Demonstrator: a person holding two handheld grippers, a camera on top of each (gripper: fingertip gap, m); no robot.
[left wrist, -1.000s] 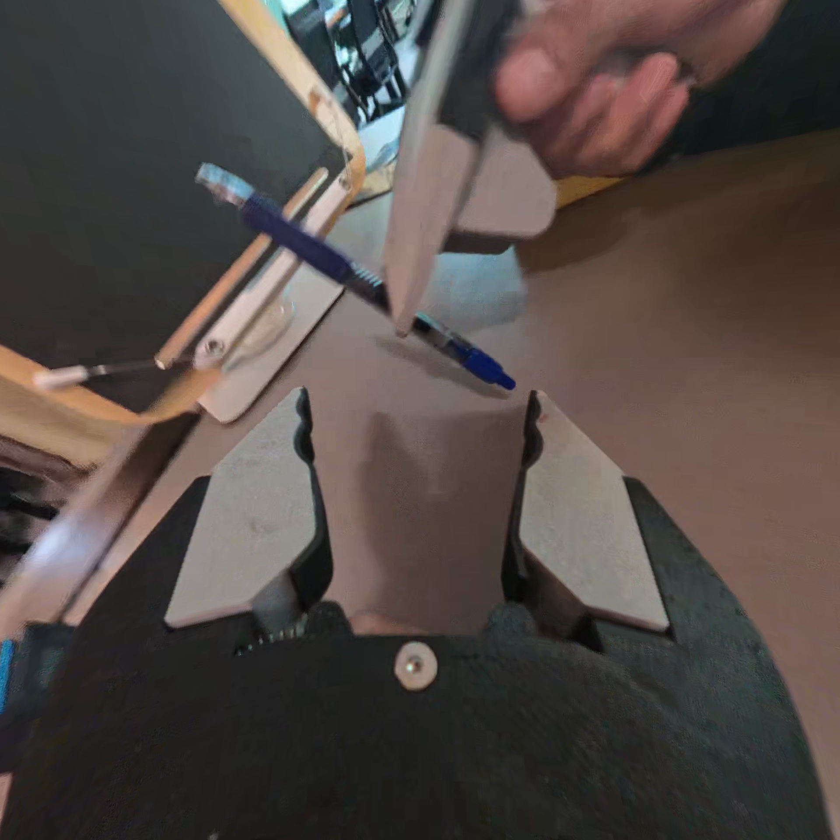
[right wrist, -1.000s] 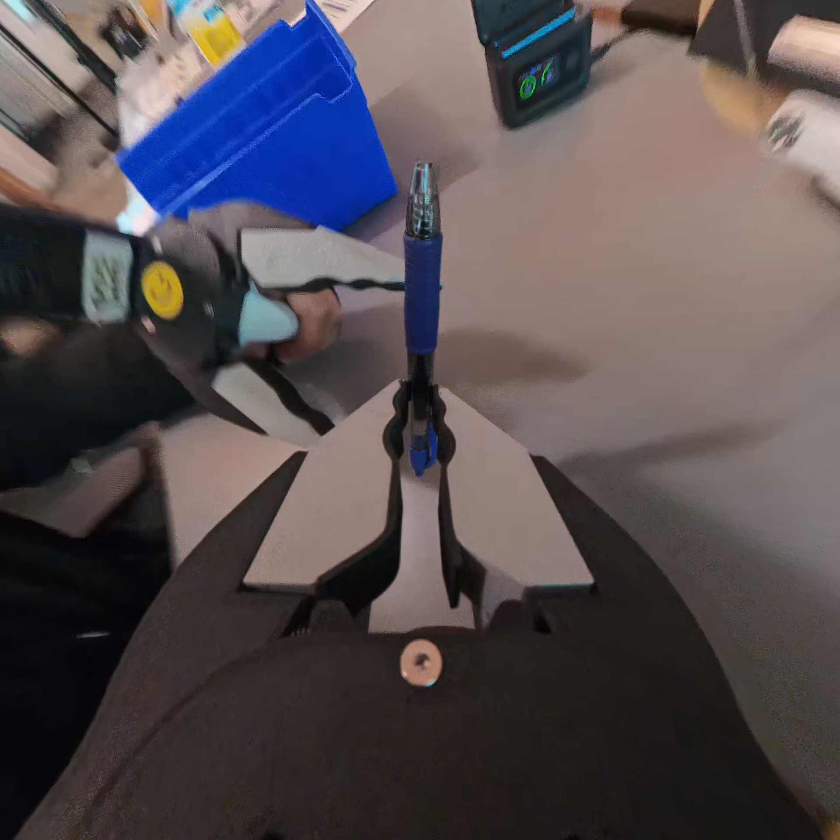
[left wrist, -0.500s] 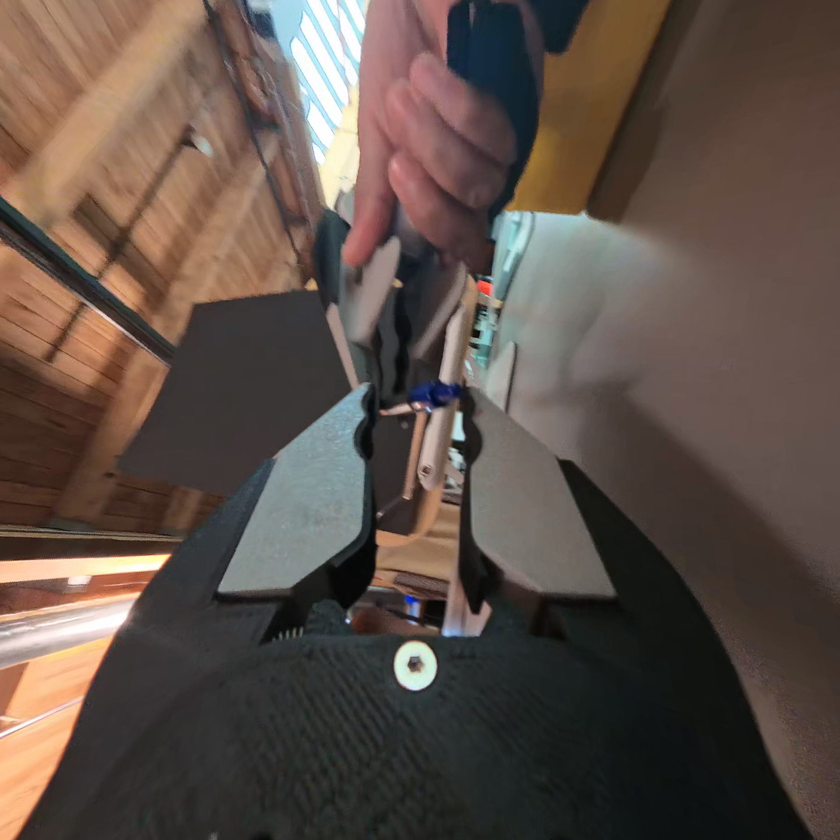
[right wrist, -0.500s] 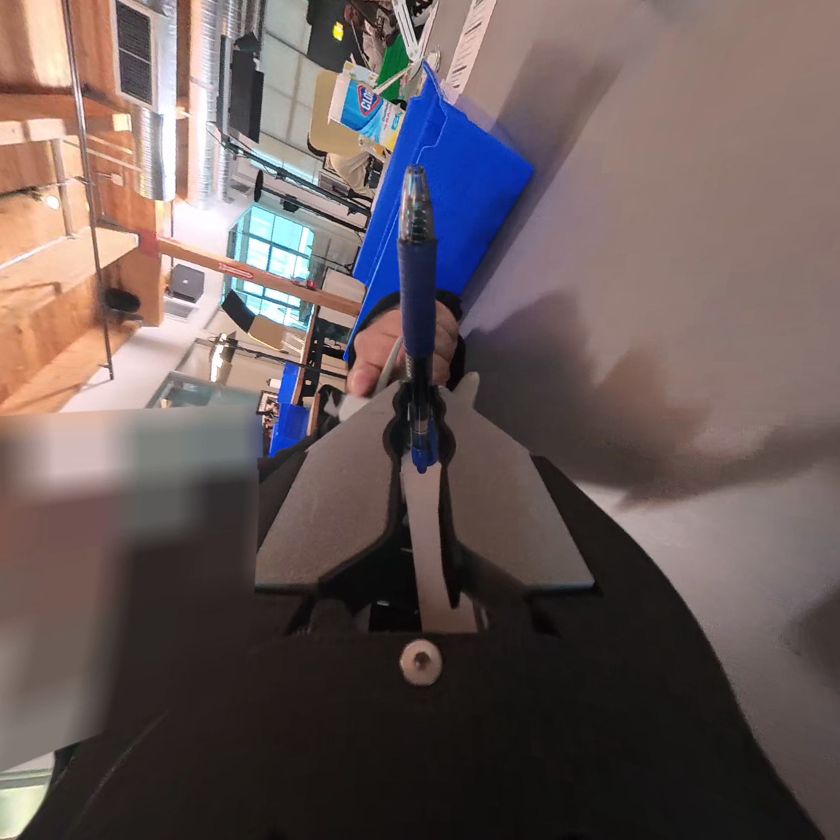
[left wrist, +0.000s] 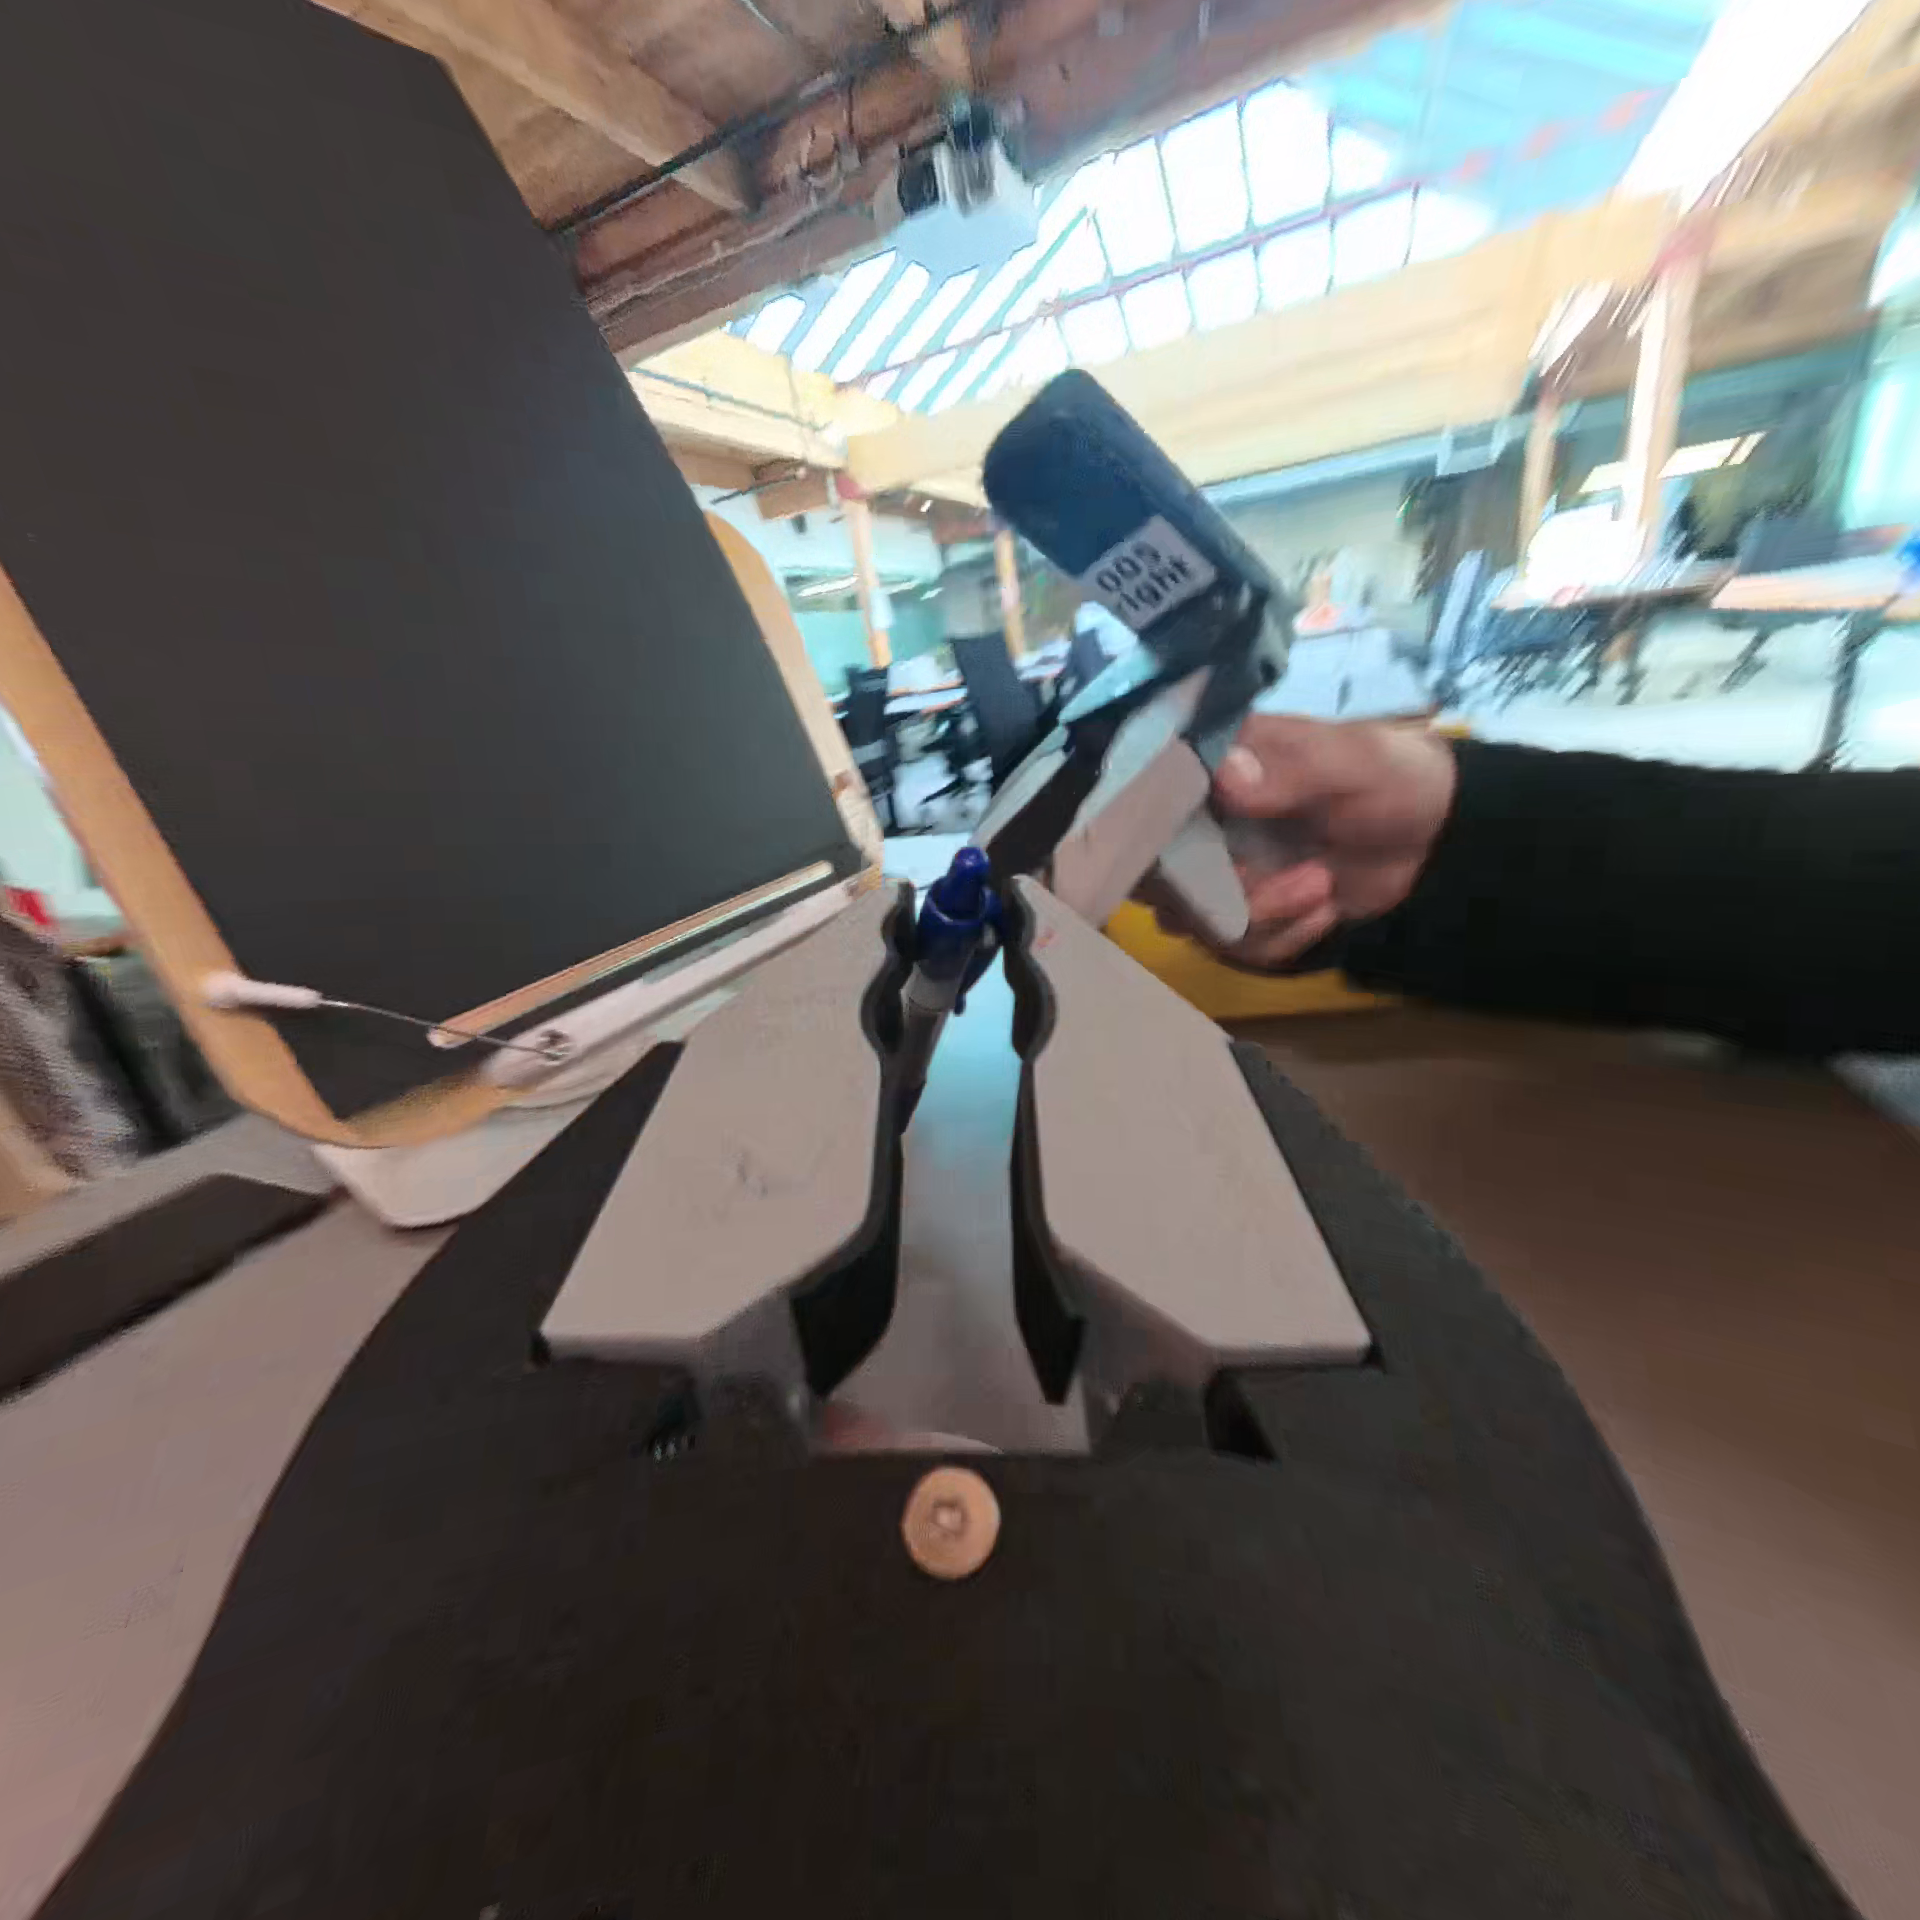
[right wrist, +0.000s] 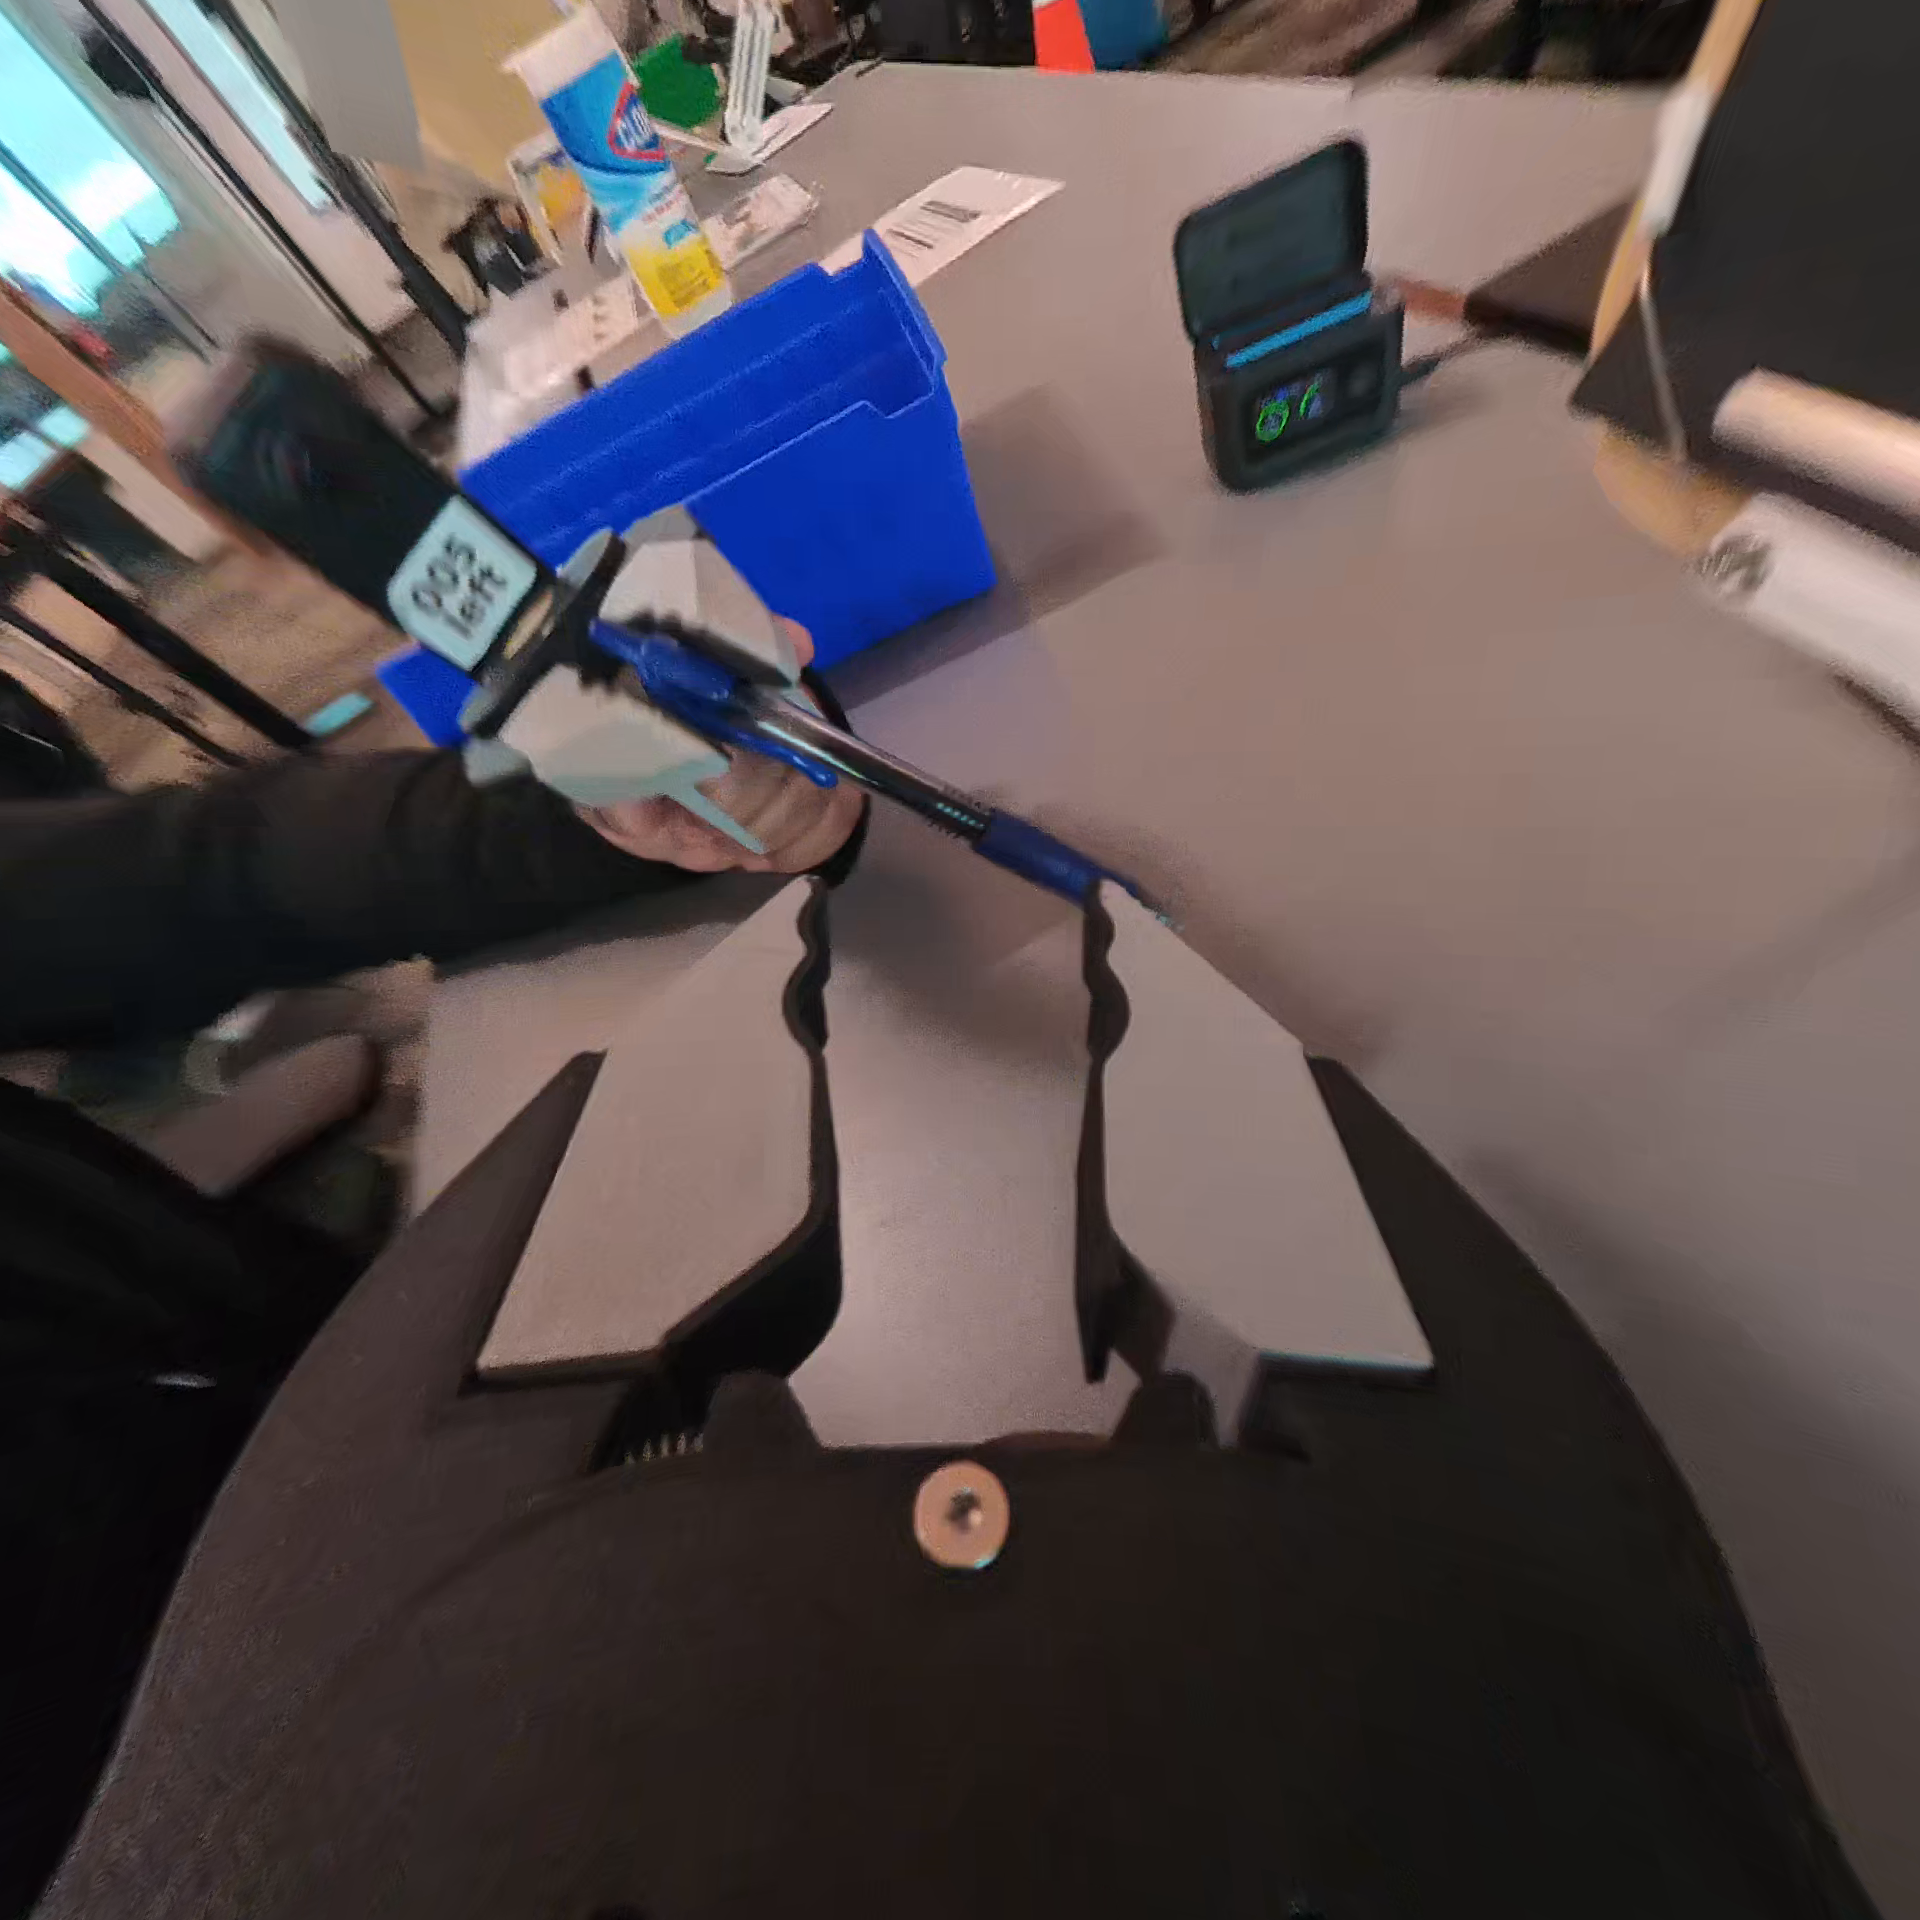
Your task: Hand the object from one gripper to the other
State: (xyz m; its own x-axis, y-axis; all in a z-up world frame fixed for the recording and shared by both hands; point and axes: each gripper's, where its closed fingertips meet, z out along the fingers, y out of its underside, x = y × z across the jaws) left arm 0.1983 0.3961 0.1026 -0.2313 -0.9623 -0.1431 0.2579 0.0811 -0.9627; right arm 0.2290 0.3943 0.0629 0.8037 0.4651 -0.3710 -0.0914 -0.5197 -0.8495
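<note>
A blue pen (right wrist: 883, 779) is gripped at its clicker end by my left gripper (left wrist: 956, 925), which is shut on it. In the left wrist view only the pen's blue end (left wrist: 961, 899) shows between the tips. In the right wrist view the left gripper (right wrist: 665, 665) holds the pen out over the table, with its grip end near my right gripper's right fingertip (right wrist: 1091, 920). My right gripper (right wrist: 951, 914) is open and empty, just below the pen. It also shows in the left wrist view (left wrist: 1049, 831), held by a hand beyond the pen.
A blue bin (right wrist: 810, 457) stands on the grey table (right wrist: 1455, 831) behind the left gripper. A black open case (right wrist: 1299, 374) is at the back right, with a wipes canister (right wrist: 644, 197) and a paper sheet (right wrist: 956, 213) farther back. A black-backed wooden chair (left wrist: 364, 520) is at left. Across from one pair of fingers to the other is roughly 5 cm. Both grippers' tips are roughly 30 cm from the black open case (right wrist: 1299, 374).
The right gripper held the pen while the left was open. The left gripper closed on the pen's end; the right gripper has opened and drawn back from it.
</note>
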